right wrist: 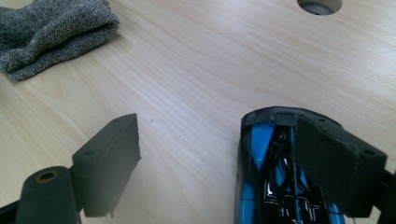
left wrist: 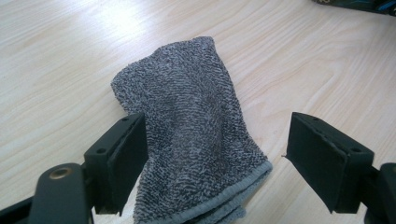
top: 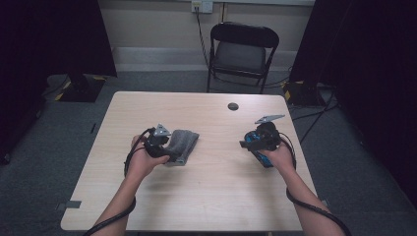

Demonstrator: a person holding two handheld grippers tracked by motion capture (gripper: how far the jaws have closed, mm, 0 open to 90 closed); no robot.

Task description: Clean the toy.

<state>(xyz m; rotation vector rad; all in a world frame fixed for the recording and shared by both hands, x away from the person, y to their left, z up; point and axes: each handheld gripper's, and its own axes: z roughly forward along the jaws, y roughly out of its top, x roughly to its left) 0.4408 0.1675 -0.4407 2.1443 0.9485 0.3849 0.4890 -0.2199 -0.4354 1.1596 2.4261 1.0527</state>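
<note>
Folded grey towel [left wrist: 187, 126] lies on the pale wood counter [top: 206, 191], between my left tongs' [left wrist: 215, 158] spread jaws.

It is soft looped terry with a stitched hem; one pad brushes its edge, nothing pinched. Next, I judge, I close on the fold. My right tongs [right wrist: 224, 154] stand open, a glossy black-and-blue shell [right wrist: 271, 186] against one pad.

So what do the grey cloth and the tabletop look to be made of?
Grey cloth: looks like terry towelling, matte, with a looped nubby pile and a stitched hem. Tabletop: pale wood-grain surface, smooth with slight sheen, probably laminate rather than solid wood.
</note>
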